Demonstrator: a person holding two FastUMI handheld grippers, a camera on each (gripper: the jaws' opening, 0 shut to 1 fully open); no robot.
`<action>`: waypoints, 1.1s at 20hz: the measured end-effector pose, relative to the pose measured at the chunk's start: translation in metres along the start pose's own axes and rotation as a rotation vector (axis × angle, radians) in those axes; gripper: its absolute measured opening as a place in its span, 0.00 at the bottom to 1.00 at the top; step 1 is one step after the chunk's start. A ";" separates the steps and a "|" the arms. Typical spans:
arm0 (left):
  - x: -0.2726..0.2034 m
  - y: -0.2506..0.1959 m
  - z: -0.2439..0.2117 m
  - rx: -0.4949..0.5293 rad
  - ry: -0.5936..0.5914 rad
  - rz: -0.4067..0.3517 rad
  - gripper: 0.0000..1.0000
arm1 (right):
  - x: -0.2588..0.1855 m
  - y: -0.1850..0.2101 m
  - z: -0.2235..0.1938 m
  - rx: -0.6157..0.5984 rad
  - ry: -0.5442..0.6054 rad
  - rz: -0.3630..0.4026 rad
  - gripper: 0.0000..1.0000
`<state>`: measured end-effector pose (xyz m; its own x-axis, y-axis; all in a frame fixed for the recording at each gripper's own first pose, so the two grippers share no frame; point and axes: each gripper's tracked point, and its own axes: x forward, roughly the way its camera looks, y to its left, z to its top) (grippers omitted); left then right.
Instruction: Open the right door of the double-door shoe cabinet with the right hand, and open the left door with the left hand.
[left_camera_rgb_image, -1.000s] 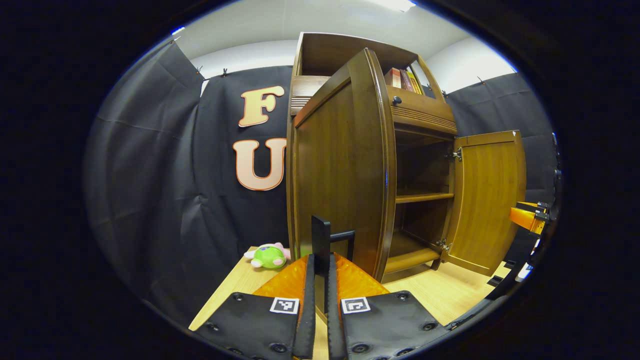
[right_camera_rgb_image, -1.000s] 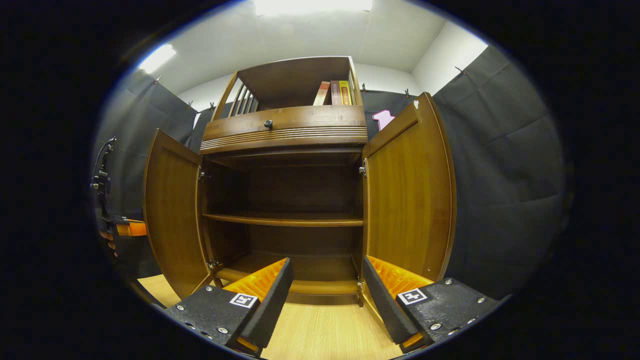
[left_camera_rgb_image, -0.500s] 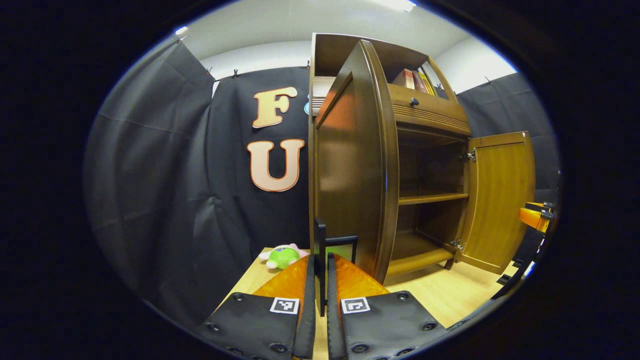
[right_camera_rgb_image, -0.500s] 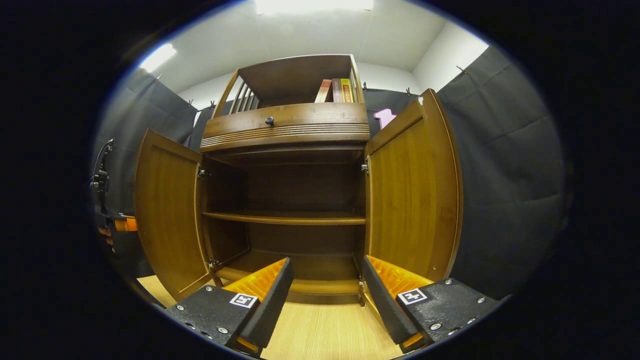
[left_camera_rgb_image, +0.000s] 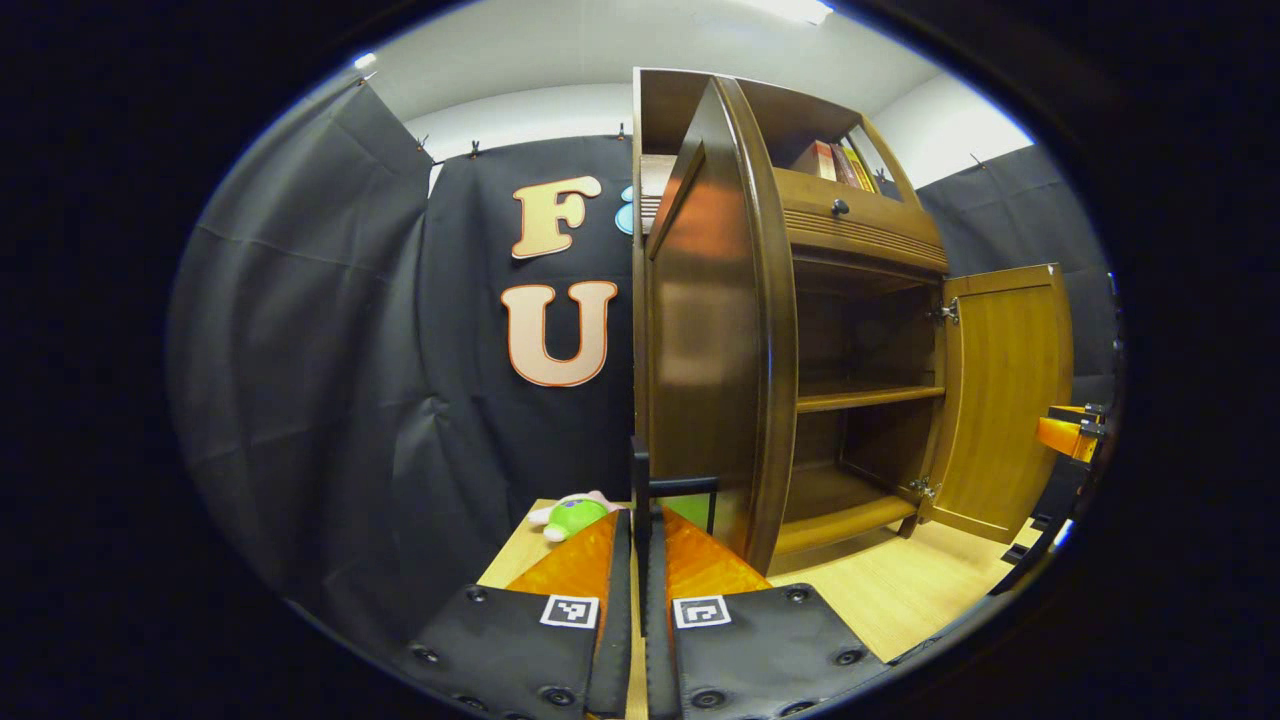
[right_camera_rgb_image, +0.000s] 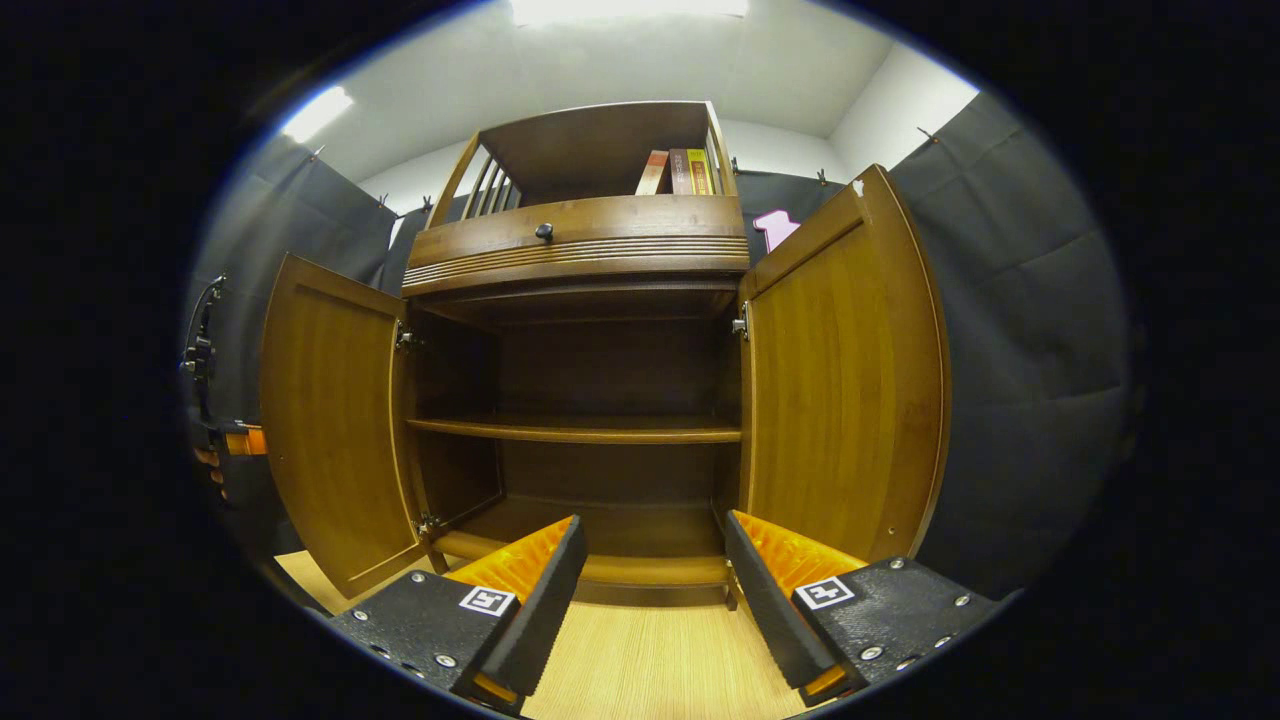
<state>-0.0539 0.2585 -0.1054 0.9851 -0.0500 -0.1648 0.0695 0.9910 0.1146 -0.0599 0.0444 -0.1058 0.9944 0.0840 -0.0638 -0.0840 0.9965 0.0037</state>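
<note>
Grasping the thin black door handle (left_camera_rgb_image: 668, 487) of the brown wooden shoe cabinet (right_camera_rgb_image: 590, 300), the left gripper (left_camera_rgb_image: 638, 545) is clenched; the right gripper (right_camera_rgb_image: 655, 560) is released before the open cabinet.

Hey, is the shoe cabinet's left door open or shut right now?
Open. The brown wooden left door stands swung out from the cabinet, baring both inner shelves.

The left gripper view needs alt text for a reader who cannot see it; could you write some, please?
The left gripper is shut on the black handle of the left door, swung wide open. Beyond, bare cabinet shelves and the open right door.
</note>
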 end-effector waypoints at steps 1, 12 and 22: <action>-0.001 0.003 0.000 -0.005 0.001 0.004 0.10 | 0.000 0.000 0.000 -0.002 -0.001 0.001 0.98; -0.028 0.041 0.019 0.008 -0.041 0.068 0.09 | 0.000 -0.007 0.003 0.014 -0.008 0.003 0.97; -0.054 0.011 0.075 0.013 -0.138 0.133 0.08 | -0.003 -0.017 0.018 0.015 -0.026 -0.003 0.98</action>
<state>-0.0947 0.2631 -0.0215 0.9979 0.0635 -0.0120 -0.0613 0.9883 0.1394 -0.0608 0.0274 -0.0875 0.9960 0.0805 -0.0376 -0.0799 0.9966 0.0185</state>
